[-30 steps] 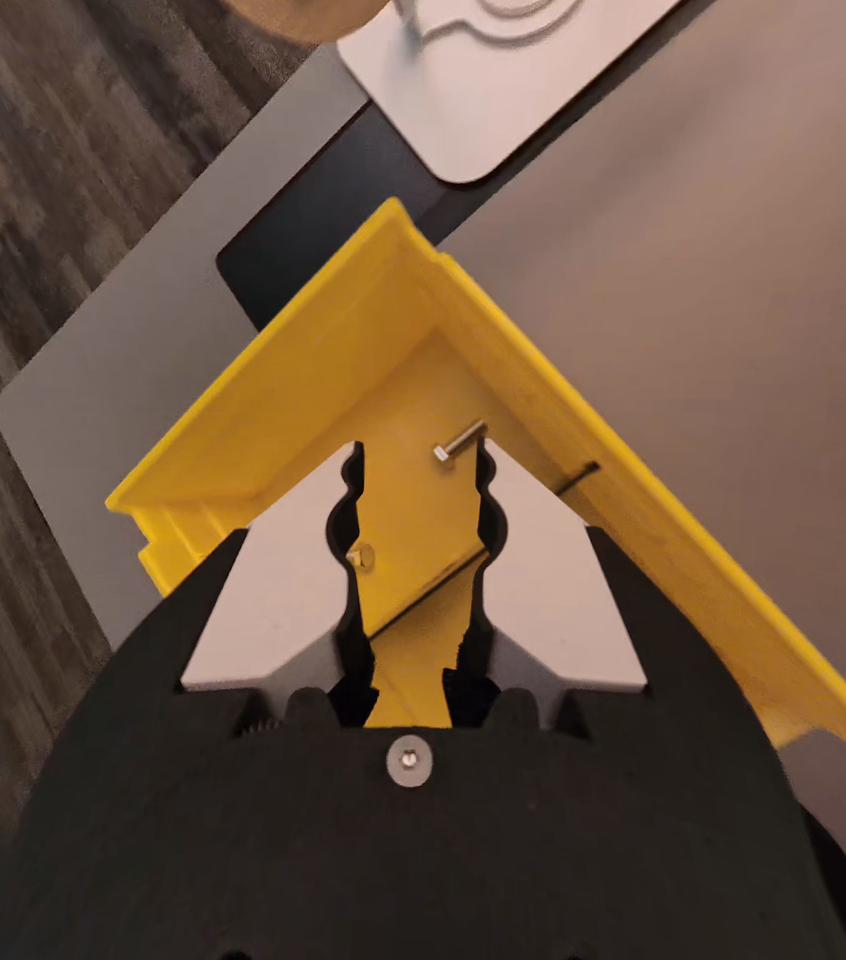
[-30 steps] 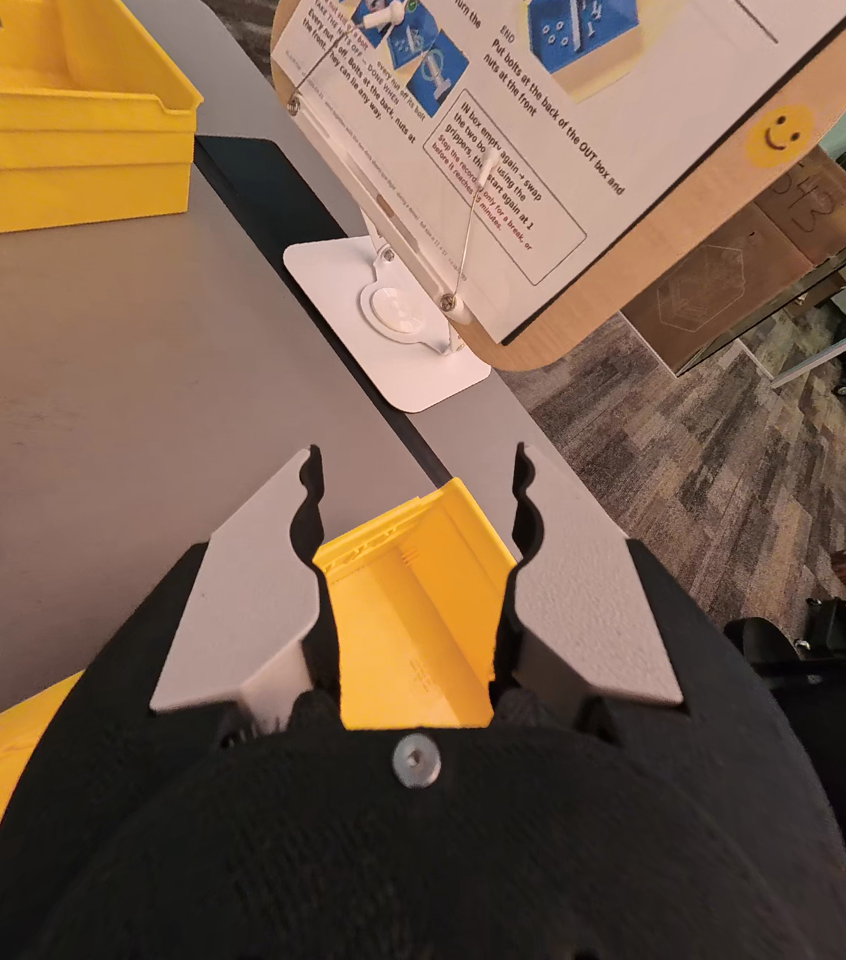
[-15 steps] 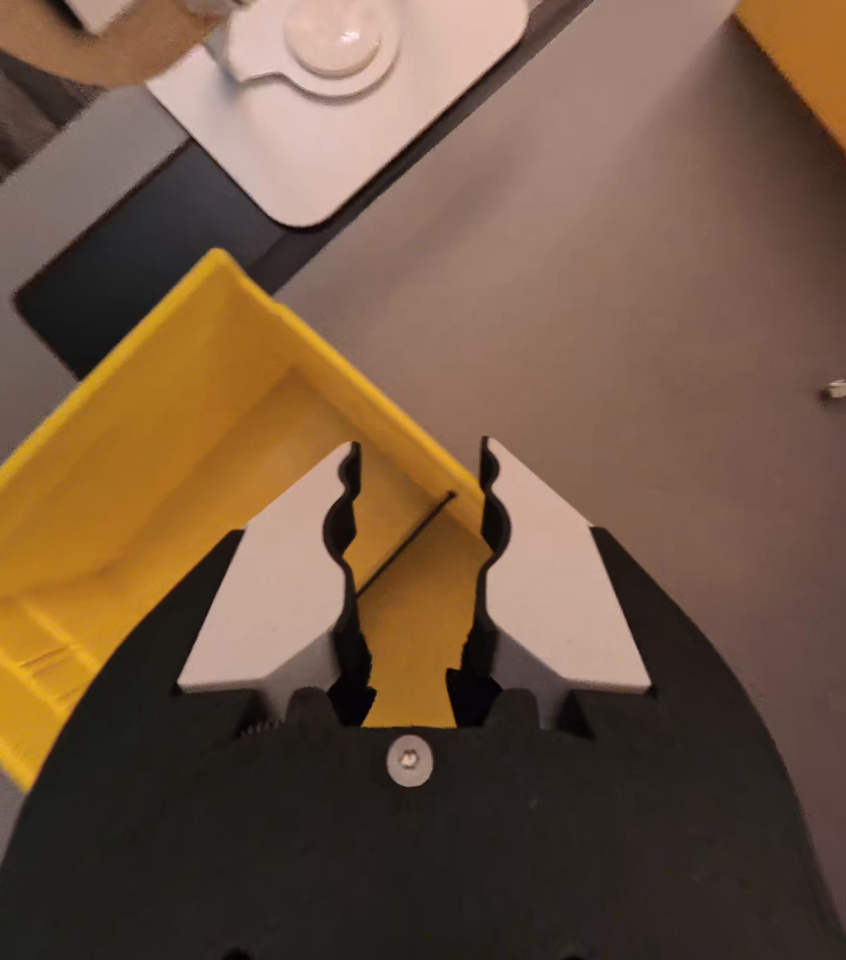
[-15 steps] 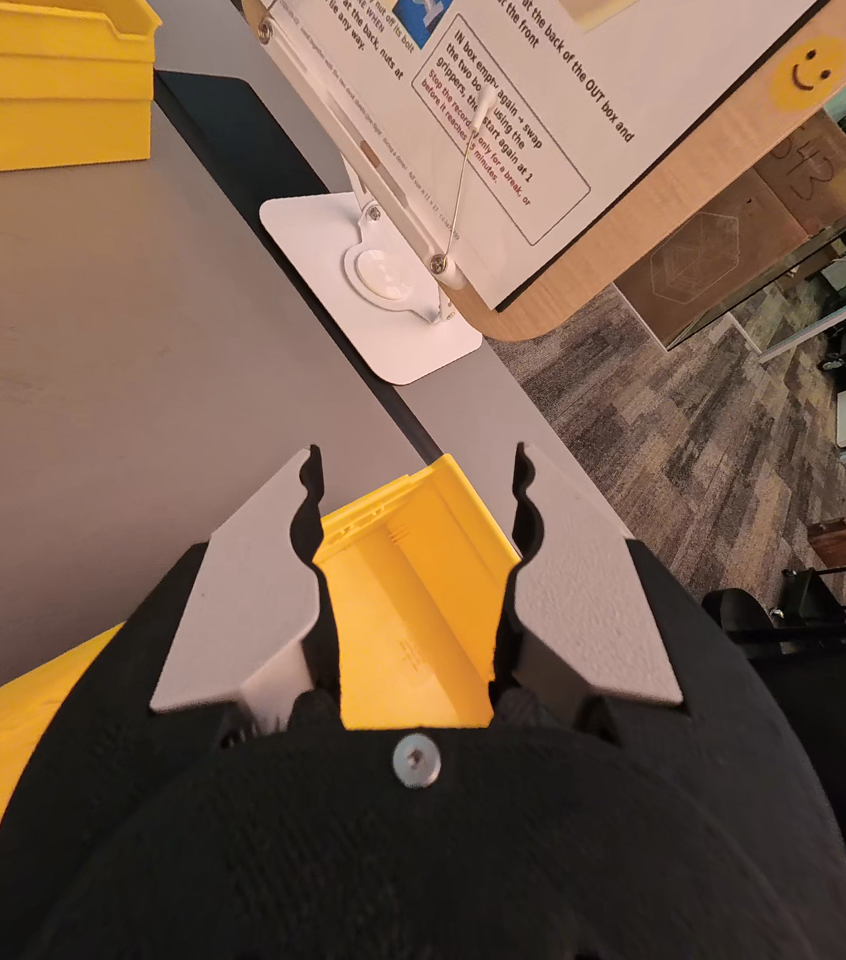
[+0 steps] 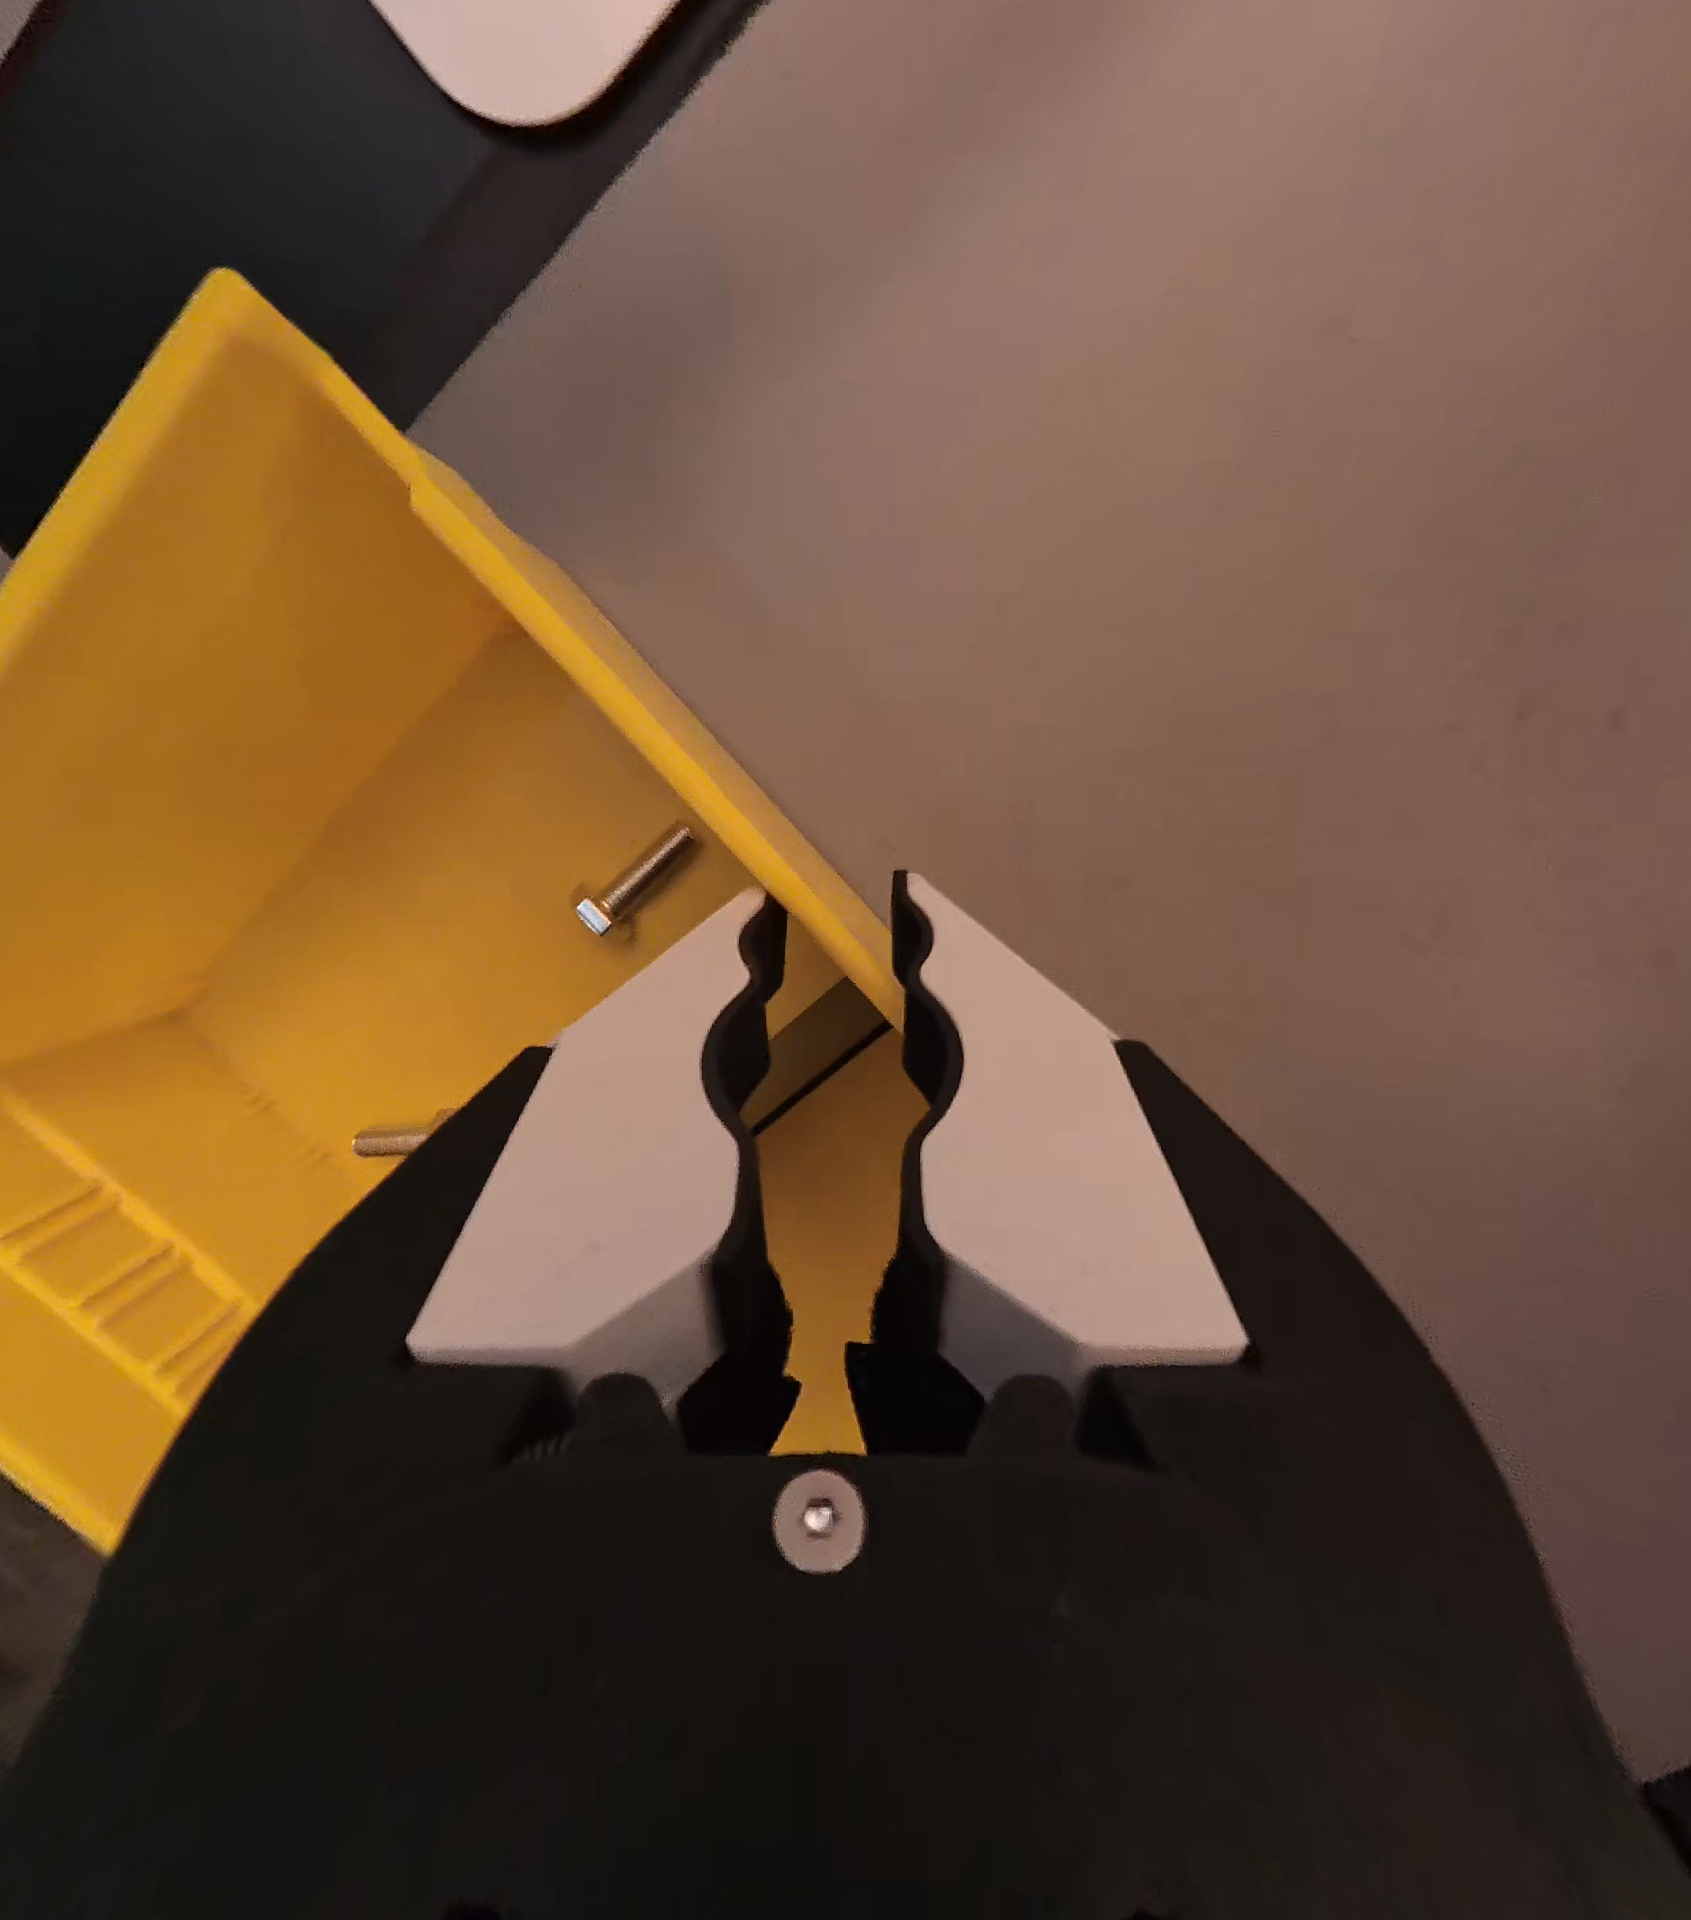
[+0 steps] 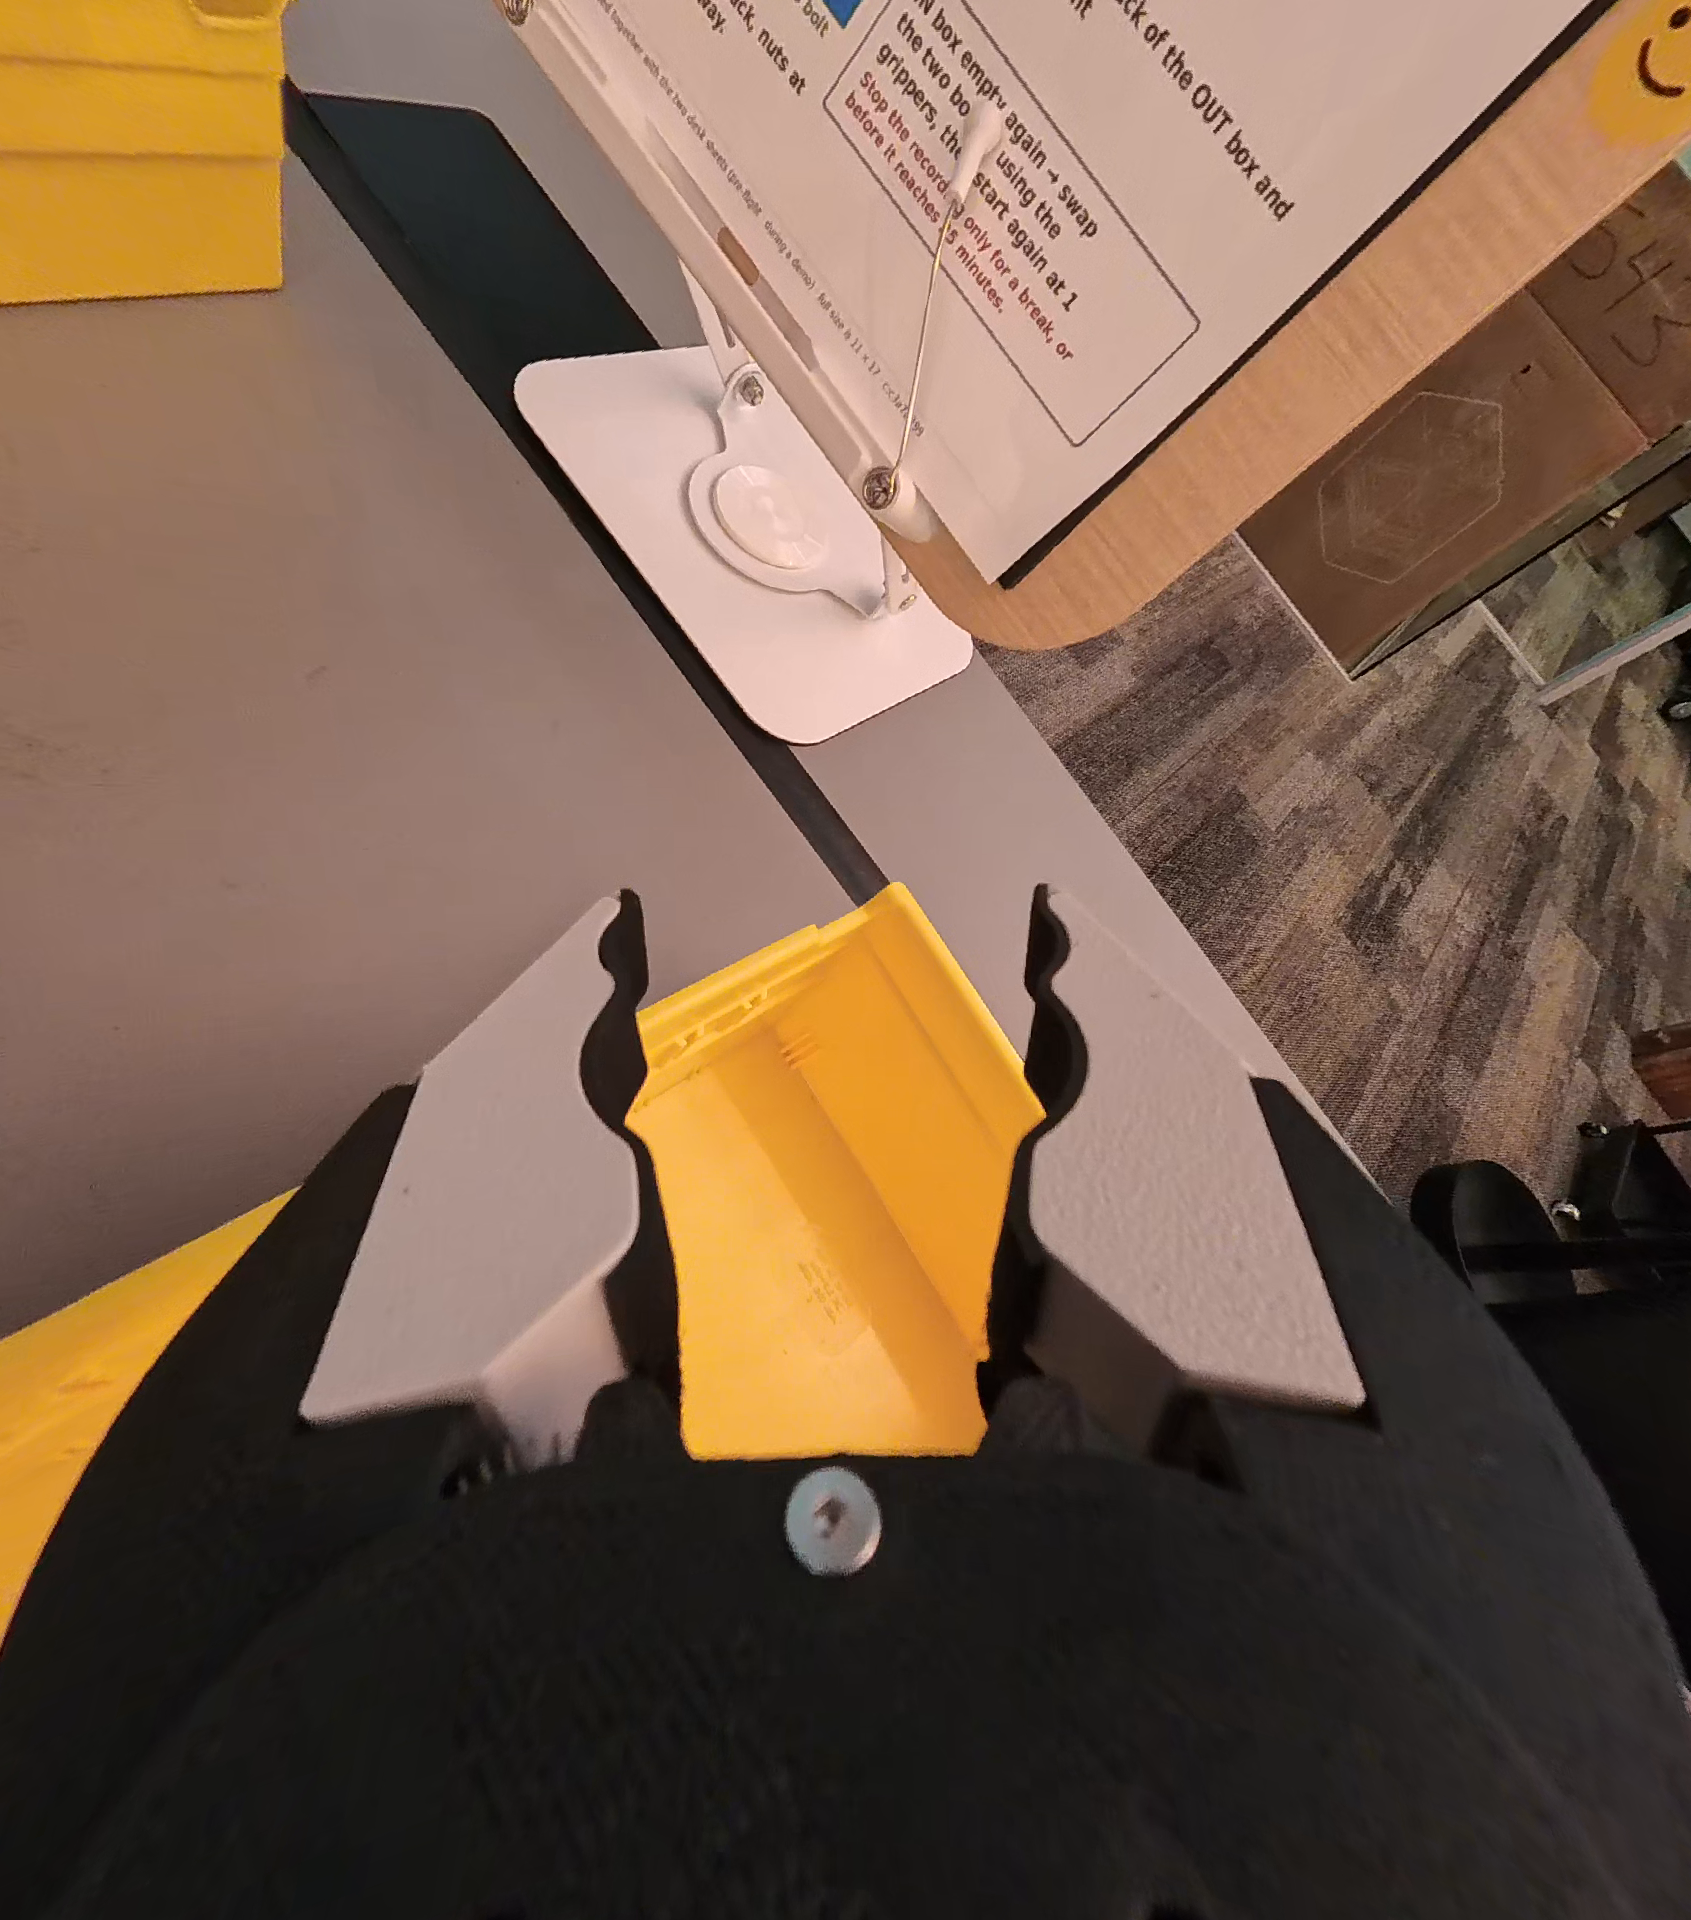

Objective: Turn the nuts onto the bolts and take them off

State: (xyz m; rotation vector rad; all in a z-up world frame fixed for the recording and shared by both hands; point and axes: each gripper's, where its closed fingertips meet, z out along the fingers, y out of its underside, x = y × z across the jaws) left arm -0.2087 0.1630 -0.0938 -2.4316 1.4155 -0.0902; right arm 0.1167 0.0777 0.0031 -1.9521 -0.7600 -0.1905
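Note:
In the left wrist view a yellow bin (image 5: 197,779) lies at the left with a silver bolt (image 5: 633,883) on its floor. A second bolt (image 5: 394,1140) is half hidden behind my left finger. My left gripper (image 5: 836,904) has its fingers close together, with the bin's right wall between them. In the right wrist view my right gripper (image 6: 836,904) is open and empty, above the far end of a second yellow bin (image 6: 820,1195). I see no nuts in either view.
A white stand base (image 6: 737,551) holds a tilted instruction board (image 6: 1132,156) at the table's far edge, beside a black strip (image 6: 467,208). The first bin also shows at the top left of the right wrist view (image 6: 72,156). Carpeted floor (image 6: 1340,883) lies beyond the edge. Spacing between my two grippers at the tips: around 35 cm.
My left gripper's fingers have narrowed around the bin's right wall, and the view has swung so both bolts show again. My right gripper stays open and has shifted slightly over its bin.

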